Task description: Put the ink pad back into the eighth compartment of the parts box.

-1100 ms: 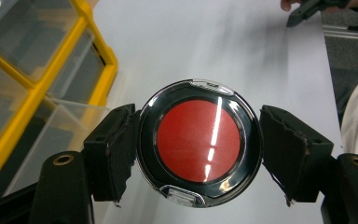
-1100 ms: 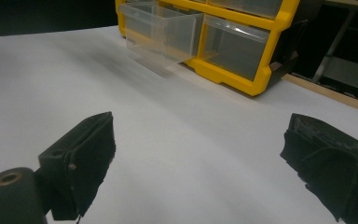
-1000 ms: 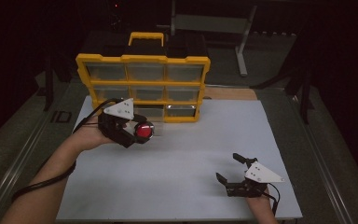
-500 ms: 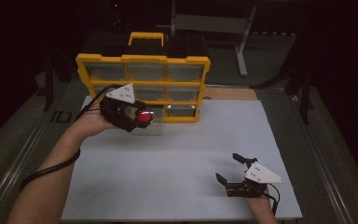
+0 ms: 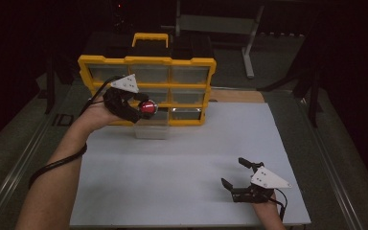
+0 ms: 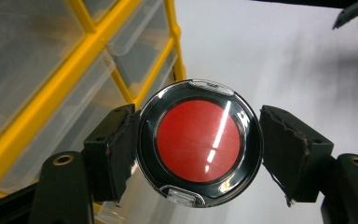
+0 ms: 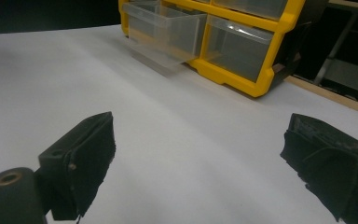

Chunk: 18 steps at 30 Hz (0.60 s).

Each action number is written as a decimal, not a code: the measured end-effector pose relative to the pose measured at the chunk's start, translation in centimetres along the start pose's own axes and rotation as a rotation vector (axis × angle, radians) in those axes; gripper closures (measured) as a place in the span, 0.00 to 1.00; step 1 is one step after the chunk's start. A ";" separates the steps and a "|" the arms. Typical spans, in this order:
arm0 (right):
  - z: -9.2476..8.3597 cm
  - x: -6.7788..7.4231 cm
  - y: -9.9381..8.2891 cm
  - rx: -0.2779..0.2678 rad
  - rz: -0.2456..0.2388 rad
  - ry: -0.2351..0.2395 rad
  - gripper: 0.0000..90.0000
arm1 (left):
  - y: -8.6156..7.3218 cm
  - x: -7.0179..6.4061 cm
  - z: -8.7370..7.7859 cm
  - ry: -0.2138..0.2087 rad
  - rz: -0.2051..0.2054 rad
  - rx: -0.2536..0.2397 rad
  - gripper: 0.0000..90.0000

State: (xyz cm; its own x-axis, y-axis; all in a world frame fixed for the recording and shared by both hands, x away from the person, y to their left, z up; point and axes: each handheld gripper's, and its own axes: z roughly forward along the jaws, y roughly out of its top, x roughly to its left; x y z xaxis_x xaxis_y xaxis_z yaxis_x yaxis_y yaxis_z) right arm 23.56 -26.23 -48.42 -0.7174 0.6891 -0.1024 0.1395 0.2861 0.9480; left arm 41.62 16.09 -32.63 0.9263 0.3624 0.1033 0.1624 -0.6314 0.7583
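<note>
Above the pulled-out clear drawer (image 5: pixel 149 129) of the yellow organizer (image 5: pixel 146 61): round red compact (image 6: pixel 200 142) in a black case with clear lid, pinched between the left gripper (image 5: pixel 141 108) pads, held off the white table (image 5: pixel 182 158). Right gripper (image 5: pixel 238 178): jaws spread wide, nothing between them, resting low at the table's near right corner.
</note>
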 end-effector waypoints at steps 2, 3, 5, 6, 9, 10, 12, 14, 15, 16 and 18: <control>0.0 0.0 0.0 0.001 0.002 0.000 0.10 | 0.0 0.2 0.1 0.011 0.000 -0.004 0.34; 0.0 0.0 0.0 0.000 0.005 0.001 0.10 | 0.0 0.3 0.2 0.007 -0.003 -0.007 0.34; 0.0 0.0 0.0 0.000 0.004 0.000 0.10 | -0.1 0.5 0.4 0.012 -0.009 -0.009 0.34; 0.0 0.0 0.0 0.000 0.005 0.001 0.10 | -0.2 0.6 0.6 0.010 -0.011 -0.010 0.34; 0.0 0.0 0.0 0.000 0.004 0.002 0.10 | -0.5 0.8 1.1 0.013 -0.022 -0.006 0.34; 0.0 0.0 0.0 -0.002 0.007 0.005 0.10 | -0.6 0.9 1.2 0.015 -0.026 -0.007 0.34; 0.0 0.0 0.0 -0.003 0.006 0.005 0.10 | -0.8 1.0 1.6 0.013 -0.030 -0.008 0.34; 0.0 0.0 0.0 -0.005 0.011 0.008 0.10 | -1.0 1.1 2.0 0.010 -0.036 -0.008 0.34; 0.0 0.0 -0.1 -0.005 0.012 0.009 0.10 | -1.1 1.1 2.2 0.014 -0.037 -0.006 0.34; 0.0 0.0 -0.1 -0.003 0.011 0.008 0.10 | -1.2 1.2 2.4 0.009 -0.044 -0.001 0.34; 0.0 -0.1 -0.1 -0.006 0.012 0.010 0.10 | -1.5 1.3 2.8 0.011 -0.047 0.004 0.34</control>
State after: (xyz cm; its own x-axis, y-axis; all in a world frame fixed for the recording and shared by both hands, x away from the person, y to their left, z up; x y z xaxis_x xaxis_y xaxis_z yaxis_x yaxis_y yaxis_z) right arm 23.62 -26.26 -48.48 -0.7224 0.6859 -0.0876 0.1444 0.2735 0.9510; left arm 43.57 15.54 -35.41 0.9139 0.3989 0.0748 0.2070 -0.6166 0.7596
